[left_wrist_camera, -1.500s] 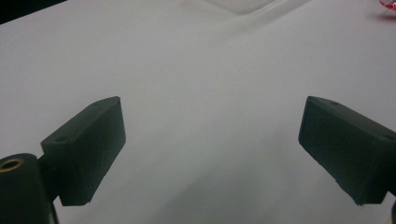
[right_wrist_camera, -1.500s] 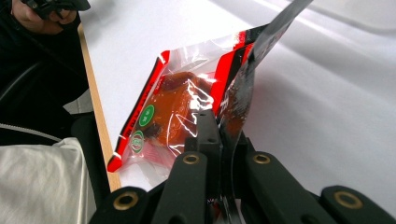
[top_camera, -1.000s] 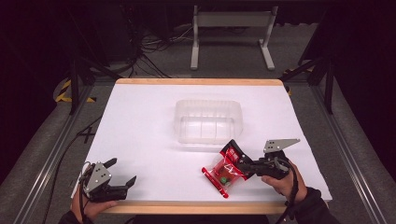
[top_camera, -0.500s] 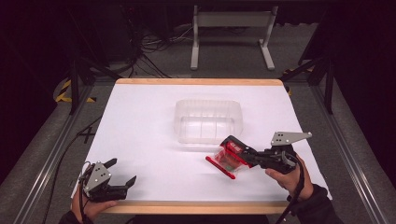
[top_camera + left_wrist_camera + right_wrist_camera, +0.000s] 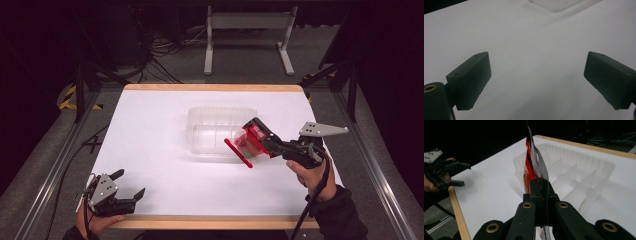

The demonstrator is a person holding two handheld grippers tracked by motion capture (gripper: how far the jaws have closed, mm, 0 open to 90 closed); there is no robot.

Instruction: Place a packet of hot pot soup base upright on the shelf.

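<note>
Red packet point(image 5: 246, 142) hangs clear of the worktop point(image 5: 150, 130), pinched flat in the right tool point(image 5: 257, 135) at the near right edge of the clear divided tray point(image 5: 220, 114). Best carry it over a compartment before letting go, keeping it edge-on between the dividers. Left tool point(image 5: 127, 187) rests wide open, empty, at the worktop's near left corner. Packet's print is unreadable.

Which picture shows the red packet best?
The high view: the red packet shows whole, clamped in the right gripper beside the clear tray. The right gripper view shows it edge-on, close up; the left gripper view shows white table.
</note>
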